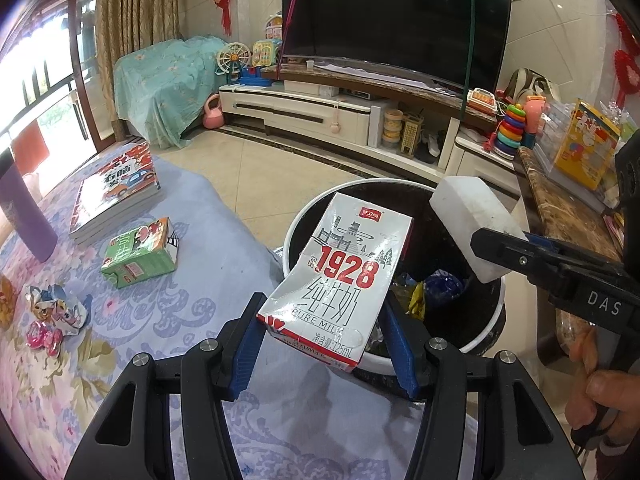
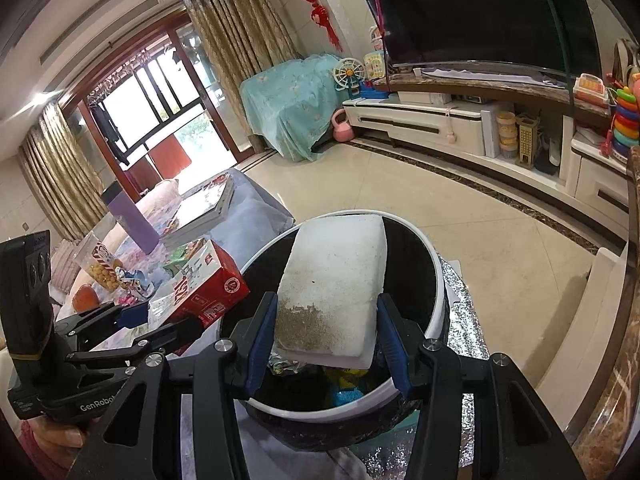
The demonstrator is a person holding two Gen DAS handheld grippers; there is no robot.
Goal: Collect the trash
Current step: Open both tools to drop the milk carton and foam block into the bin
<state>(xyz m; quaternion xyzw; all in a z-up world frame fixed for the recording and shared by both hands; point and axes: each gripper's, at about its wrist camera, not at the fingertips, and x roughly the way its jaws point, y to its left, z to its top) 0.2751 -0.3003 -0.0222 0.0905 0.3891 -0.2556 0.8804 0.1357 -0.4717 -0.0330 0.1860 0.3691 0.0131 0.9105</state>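
My left gripper point(image 1: 324, 304) is shut on a white "1928" milk carton point(image 1: 344, 272), dented and tilted, which hangs over the near rim of a black bin with a white rim point(image 1: 292, 232). My right gripper point(image 2: 327, 304) is shut on a white foam block point(image 2: 336, 276) with a brown-speckled near end, held above the open bin point(image 2: 440, 292). In the left wrist view the foam block point(image 1: 472, 220) sits over the bin's right side. In the right wrist view the milk carton point(image 2: 208, 288) shows its red side at the bin's left edge. Wrappers point(image 1: 436, 288) lie inside the bin.
On the flowered tablecloth point(image 1: 208, 280) to the left lie a green carton point(image 1: 140, 252), a stack of books point(image 1: 116, 192), crumpled wrappers point(image 1: 60, 308) and a purple bottle point(image 1: 28, 216). A marble-topped counter point(image 1: 560, 216) stands right of the bin. Tiled floor and a TV cabinet point(image 1: 304, 112) lie beyond.
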